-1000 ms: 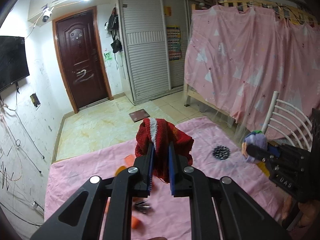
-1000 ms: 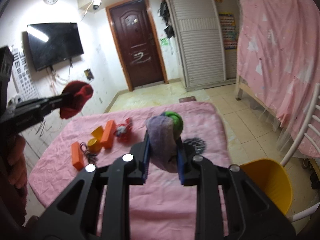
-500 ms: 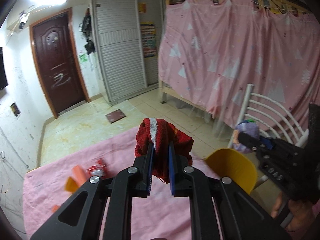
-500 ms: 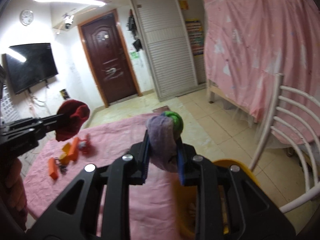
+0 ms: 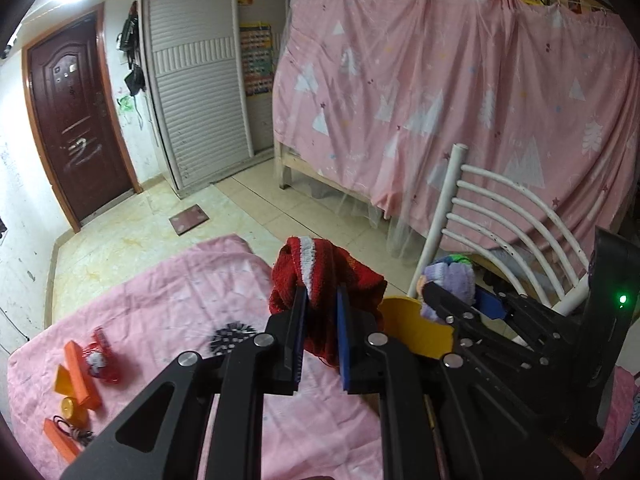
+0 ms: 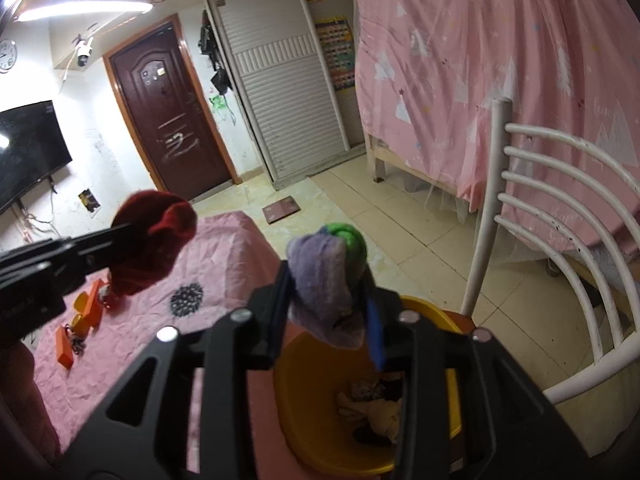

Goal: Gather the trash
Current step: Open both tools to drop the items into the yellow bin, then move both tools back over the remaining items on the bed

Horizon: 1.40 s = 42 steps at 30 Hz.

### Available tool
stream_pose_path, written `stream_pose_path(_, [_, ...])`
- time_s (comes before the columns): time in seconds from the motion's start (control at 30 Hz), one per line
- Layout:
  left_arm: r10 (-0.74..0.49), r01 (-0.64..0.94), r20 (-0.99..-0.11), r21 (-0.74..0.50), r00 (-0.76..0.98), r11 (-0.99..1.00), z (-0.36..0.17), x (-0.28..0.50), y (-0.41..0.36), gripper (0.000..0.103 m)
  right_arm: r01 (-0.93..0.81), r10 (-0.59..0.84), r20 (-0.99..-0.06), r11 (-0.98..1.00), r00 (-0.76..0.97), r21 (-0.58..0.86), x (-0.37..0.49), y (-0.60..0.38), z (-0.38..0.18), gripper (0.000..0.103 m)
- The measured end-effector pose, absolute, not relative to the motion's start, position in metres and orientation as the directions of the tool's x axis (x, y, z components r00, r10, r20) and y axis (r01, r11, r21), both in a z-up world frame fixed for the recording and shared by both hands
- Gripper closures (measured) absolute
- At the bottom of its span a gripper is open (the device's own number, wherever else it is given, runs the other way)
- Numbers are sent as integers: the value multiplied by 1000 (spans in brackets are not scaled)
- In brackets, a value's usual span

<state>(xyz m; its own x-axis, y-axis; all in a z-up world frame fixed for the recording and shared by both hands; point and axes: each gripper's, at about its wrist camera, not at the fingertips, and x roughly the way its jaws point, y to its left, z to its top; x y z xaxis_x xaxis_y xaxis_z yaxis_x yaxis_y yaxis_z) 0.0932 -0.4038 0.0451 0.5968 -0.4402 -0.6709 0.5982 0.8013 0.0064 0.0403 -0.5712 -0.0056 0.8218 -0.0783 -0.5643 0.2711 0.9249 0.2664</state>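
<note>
My left gripper [image 5: 320,312] is shut on a red knitted cloth [image 5: 320,272] with a white stripe, held above the table's right end beside the yellow bin [image 5: 416,332]. My right gripper [image 6: 326,304] hangs over the yellow bin [image 6: 304,420], its jaws opening. A purple and green cloth [image 6: 324,280] still sits loosely between them, drooping toward the bin. Some trash [image 6: 372,408] lies inside the bin. From the right wrist view, the left gripper [image 6: 132,240] and its red cloth [image 6: 152,248] are to the left. The right gripper [image 5: 452,300] shows at the right of the left wrist view.
A pink-covered table [image 5: 160,300] carries orange blocks [image 5: 80,376], a red wrapper [image 5: 100,360] and a black round item [image 5: 232,336]. A white chair [image 6: 560,240] stands just right of the bin. A pink curtain [image 5: 460,100] hangs behind it.
Both grippers swung right from over the table to the yellow bin, each carrying its cloth. The right jaws have spread wider around the purple cloth.
</note>
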Motion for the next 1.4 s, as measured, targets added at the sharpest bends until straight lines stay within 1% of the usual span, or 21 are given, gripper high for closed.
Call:
stream_pose_path(0.03, [-441, 599, -676, 1, 591, 801, 44, 94, -408, 97, 276, -80, -567, 923, 820, 269, 40, -573, -8, 62])
stream_pose_path(0.1, [-444, 601, -689, -16, 572, 799, 42, 97, -412, 97, 287, -83, -571, 917, 817, 277, 39, -578, -11, 60])
stream_pose_path(0.2, [-454, 595, -707, -58, 543, 802, 39, 104, -414, 88, 295, -86, -570, 912, 817, 286, 37, -582, -13, 59])
stream_pose_path(0.23, [-458, 594, -708, -68, 537, 801, 39, 104, -414, 81, 297, -87, -569, 910, 818, 288, 37, -584, -13, 56])
stream_pose_path(0.27, [-461, 594, -707, -71, 536, 801, 40, 104, -414, 67, 298, -88, -567, 909, 819, 290, 38, -584, -12, 54])
stream_pose_path(0.3, [-463, 594, -704, -73, 538, 801, 41, 104, -413, 59, 299, -89, -565, 909, 820, 291, 37, -585, -12, 50])
stream_pose_path(0.33, [-464, 592, -699, -72, 544, 802, 42, 103, -411, 49, 300, -90, -563, 908, 821, 292, 37, -585, -11, 48])
stream_pose_path(0.37, [-464, 590, -694, -70, 550, 804, 43, 102, -410, 47, 300, -90, -561, 907, 823, 295, 37, -585, -11, 48])
stream_pose_path(0.7, [-456, 564, -670, -67, 586, 823, 60, 101, -382, 45, 245, -48, -553, 926, 832, 288, 44, -571, -7, 47])
stream_pose_path(0.8, [-450, 554, -663, -64, 598, 830, 67, 100, -373, 43, 222, -35, -553, 935, 832, 276, 48, -559, -4, 40])
stream_pose_path(0.87, [-436, 540, -663, -57, 608, 840, 69, 100, -365, 36, 210, -28, -552, 940, 834, 270, 49, -552, -3, 39])
stream_pose_path(1.07, [-404, 494, -650, -51, 643, 868, 77, 104, -333, 33, 147, 12, -542, 957, 840, 249, 52, -525, 3, 39])
stream_pose_path(1.13, [-388, 473, -650, -49, 654, 880, 79, 107, -319, 33, 128, 24, -542, 962, 840, 241, 53, -518, 3, 32])
stream_pose_path(1.4, [-308, 391, -640, -12, 704, 920, 95, 119, -251, 32, 45, 95, -557, 971, 825, 233, 65, -480, 2, 32])
